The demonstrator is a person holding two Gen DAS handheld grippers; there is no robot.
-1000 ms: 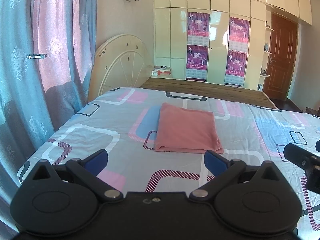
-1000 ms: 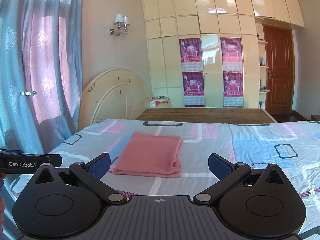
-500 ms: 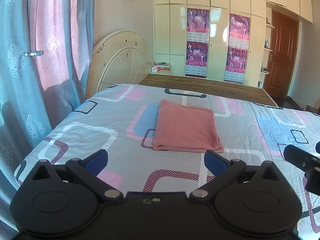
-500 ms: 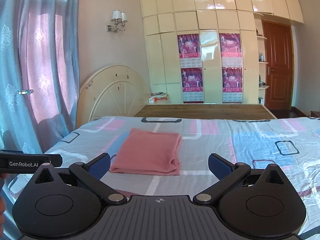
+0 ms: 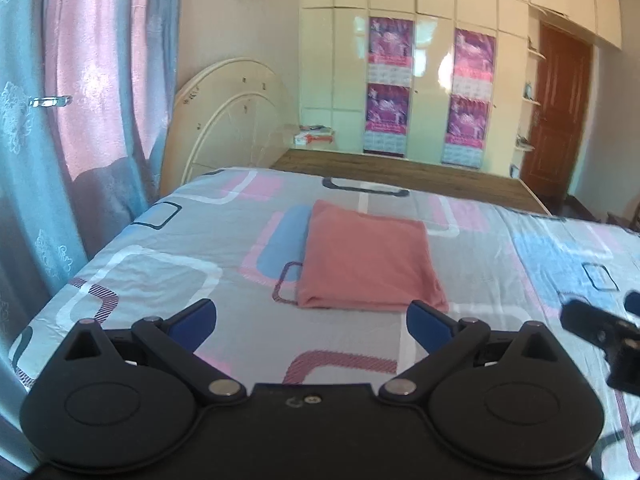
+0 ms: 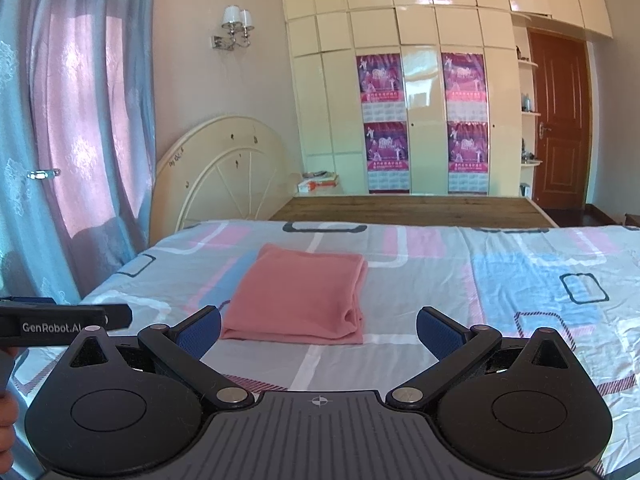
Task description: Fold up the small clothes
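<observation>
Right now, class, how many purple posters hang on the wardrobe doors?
4. Two on the left door, upper and lower; two on the right door, upper and lower. None looks hidden.

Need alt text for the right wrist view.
A folded pink cloth lies on a patterned bed, just beyond the open right gripper, which holds nothing. The left gripper pokes in at the left edge.
</observation>
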